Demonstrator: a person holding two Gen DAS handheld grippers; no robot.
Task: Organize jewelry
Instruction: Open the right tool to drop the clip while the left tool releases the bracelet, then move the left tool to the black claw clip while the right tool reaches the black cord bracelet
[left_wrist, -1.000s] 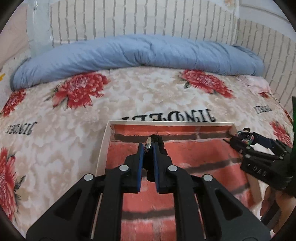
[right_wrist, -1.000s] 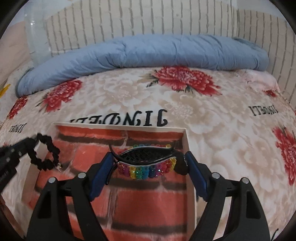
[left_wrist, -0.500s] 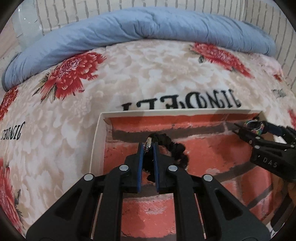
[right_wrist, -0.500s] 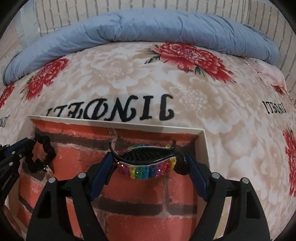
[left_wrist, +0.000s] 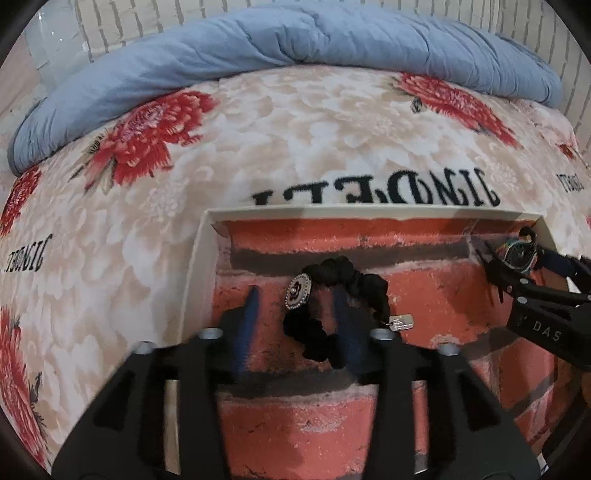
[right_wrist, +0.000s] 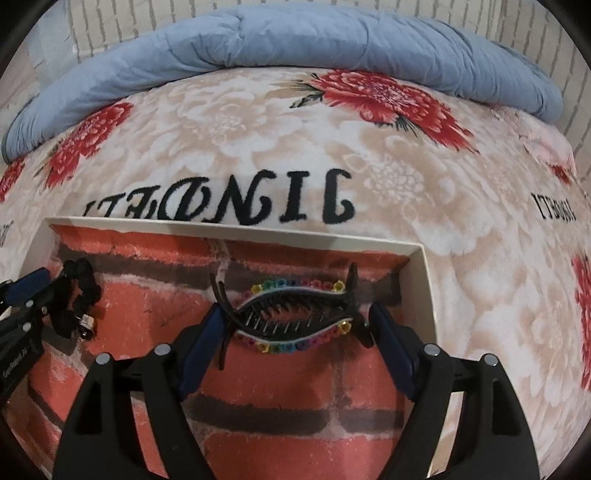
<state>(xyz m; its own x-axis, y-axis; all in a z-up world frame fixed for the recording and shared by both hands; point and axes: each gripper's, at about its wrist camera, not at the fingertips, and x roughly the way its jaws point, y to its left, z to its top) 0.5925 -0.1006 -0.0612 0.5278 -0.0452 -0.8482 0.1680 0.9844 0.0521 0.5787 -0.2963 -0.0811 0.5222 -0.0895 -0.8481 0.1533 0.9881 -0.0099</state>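
Resting on a floral blanket (left_wrist: 280, 122), a shallow white-walled box (left_wrist: 199, 266) with a brick-patterned floor receives two hair accessories. Left gripper (left_wrist: 295, 299): its jaws have just been opening and now stand apart, blurred, with the black scrunchie (left_wrist: 354, 280) lying on the box floor between them, no pad pressing on it. An oval charm (left_wrist: 298, 291) sits at the scrunchie's left end, and a small silver tag (left_wrist: 400, 322) hangs from its right end. Right gripper (right_wrist: 295, 325): its jaws have just been opening further, and the blue pads flank the ends of the rainbow-studded claw clip (right_wrist: 291, 314); the clip lies on the box floor near the far right corner, teeth parted, and whether the pads touch it cannot be told. In the right wrist view, the scrunchie appears at the box's left side. A blue quilt (right_wrist: 280, 40) is bunched along the far edge of the blanket, against a brick-papered wall (right_wrist: 110, 22).
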